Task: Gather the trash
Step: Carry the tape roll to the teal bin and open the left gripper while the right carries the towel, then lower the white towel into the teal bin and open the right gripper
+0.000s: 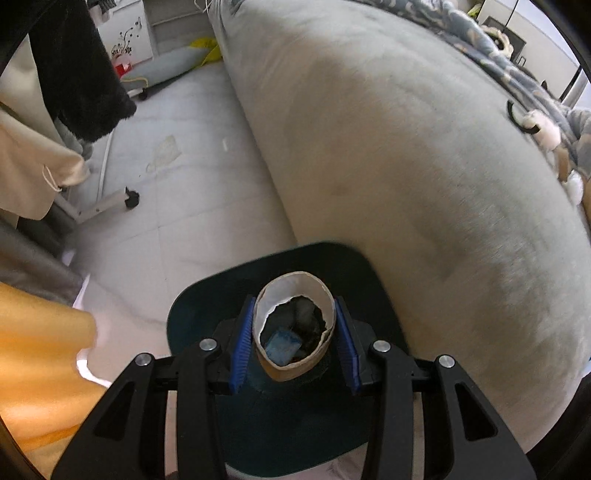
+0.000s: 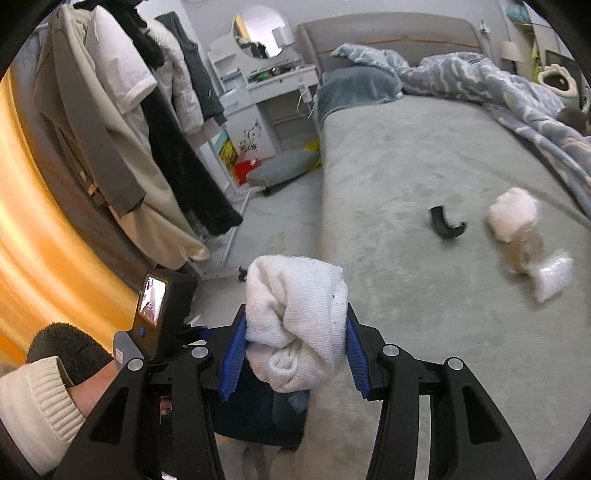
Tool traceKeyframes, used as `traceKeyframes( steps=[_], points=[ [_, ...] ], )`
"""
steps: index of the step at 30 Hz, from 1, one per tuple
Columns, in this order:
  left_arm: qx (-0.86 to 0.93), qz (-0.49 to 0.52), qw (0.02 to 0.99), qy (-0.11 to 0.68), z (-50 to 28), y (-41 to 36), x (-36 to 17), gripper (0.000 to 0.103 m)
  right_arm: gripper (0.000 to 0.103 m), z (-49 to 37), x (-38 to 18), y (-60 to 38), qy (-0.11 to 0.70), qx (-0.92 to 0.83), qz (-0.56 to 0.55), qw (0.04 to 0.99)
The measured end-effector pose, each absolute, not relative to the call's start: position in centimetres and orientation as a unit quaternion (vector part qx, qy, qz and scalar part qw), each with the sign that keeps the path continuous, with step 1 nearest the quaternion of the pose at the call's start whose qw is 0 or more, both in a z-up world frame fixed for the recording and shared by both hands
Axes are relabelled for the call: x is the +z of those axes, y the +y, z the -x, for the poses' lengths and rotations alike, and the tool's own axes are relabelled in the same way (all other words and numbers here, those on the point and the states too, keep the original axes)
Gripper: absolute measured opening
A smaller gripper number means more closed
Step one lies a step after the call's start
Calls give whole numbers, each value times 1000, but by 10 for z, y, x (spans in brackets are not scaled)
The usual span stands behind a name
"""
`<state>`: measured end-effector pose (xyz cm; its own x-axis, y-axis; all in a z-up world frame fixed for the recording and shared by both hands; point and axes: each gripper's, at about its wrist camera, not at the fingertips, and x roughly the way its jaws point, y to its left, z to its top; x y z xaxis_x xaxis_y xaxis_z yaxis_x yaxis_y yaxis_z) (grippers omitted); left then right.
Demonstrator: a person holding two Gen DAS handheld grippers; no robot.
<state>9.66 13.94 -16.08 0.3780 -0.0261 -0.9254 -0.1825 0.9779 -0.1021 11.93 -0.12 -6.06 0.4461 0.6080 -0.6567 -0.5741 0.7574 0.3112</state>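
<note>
The cardboard tube [image 1: 293, 325], torn at its open end, sat clamped between the blue pads [image 1: 242, 350] of the left tool [image 1: 293, 350], directly above the dark bin [image 1: 280, 369] that stood on the floor [image 1: 177, 206] against the near edge of the bed [image 1: 406, 147]. Scraps, one of them pale blue, showed through the tube's mouth, down in the bin.

The right tool [image 2: 295, 354] held a bunched white cloth [image 2: 295, 317] squeezed between its pads, at the near left edge of the bed [image 2: 406, 166]. Farther out on the grey bedcover lay a curved black piece [image 2: 445, 223], and to its right a white wad [image 2: 513, 218], a tape roll [image 2: 526, 253] touching the wad, and a small white plastic scrap [image 2: 552, 278] just beside the roll.

A blue patterned quilt [image 2: 480, 77] was heaped at the far right of the bed. To the left, clothes [image 2: 122, 129] hung on a rack, with a white dressing table [image 2: 266, 92] and round mirror [image 2: 260, 31] beyond. A cream ribbed sleeve [image 2: 33, 402] showed at the near left.
</note>
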Motion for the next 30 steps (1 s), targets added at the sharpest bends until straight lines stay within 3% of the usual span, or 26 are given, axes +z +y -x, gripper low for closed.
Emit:
traceKeyframes(
  steps=[15,23,30],
  points=[
    [13,139,764,630,-76,164,-203,46,49,-132,-92,56,443,361,-9,821],
    [23,126,796,591,-66,181,-186,67,50,-130,-111,89,467,370,21,803],
    [50,112,837,534,-58,206,-158,74,50,-134,-133,109,493,364,37,790]
  ],
)
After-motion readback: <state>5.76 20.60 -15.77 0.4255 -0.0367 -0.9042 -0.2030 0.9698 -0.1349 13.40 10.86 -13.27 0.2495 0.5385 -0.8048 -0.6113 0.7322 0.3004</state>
